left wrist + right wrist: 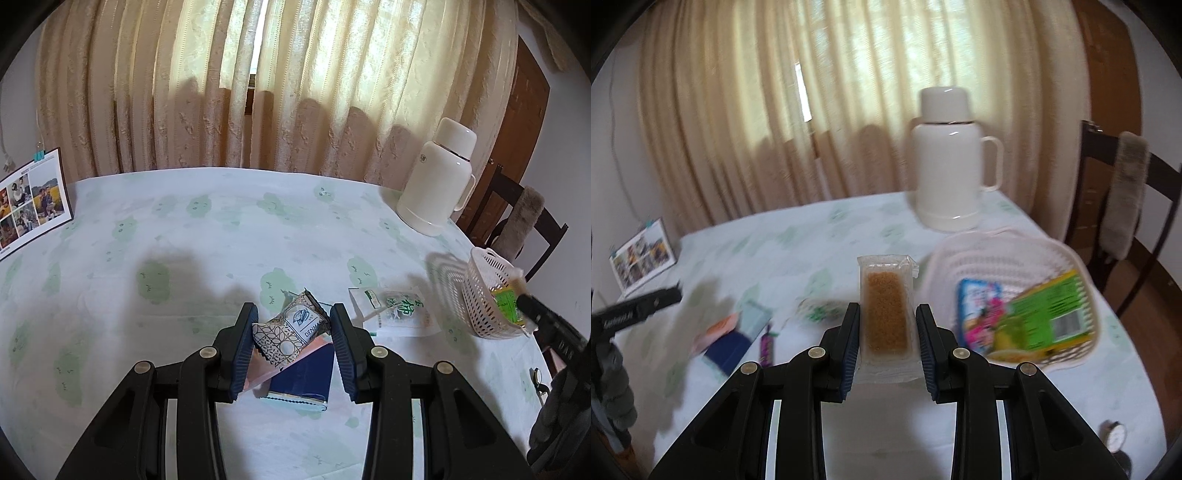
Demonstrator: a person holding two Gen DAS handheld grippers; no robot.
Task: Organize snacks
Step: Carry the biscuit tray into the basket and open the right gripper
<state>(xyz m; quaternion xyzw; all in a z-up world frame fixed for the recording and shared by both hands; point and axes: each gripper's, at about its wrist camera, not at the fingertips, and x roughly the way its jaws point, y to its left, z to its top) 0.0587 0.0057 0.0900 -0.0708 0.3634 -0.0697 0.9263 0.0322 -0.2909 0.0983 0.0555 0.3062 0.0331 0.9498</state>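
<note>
A patterned packet [290,334] sits clamped in the left gripper [293,338], above a blue pack [301,373]. A clear-wrapped bar [886,317] sits clamped in the right gripper [886,339]; the basket [997,247] lies just right of it.

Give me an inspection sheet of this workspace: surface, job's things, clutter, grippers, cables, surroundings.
Surface: table under a white cloth with green prints.
Job's things: white basket holding a green packet and a blue-edged packet; patterned snack, navy packet and green-and-white sachet loose on the cloth.
Clutter: white thermos, photo calendar, wristwatch.
Grippers: left gripper closed on the patterned snack; right gripper holds a clear-wrapped brown bar.
Cables: thin cord on the left wall.
Surroundings: curtains, dark chair.
</note>
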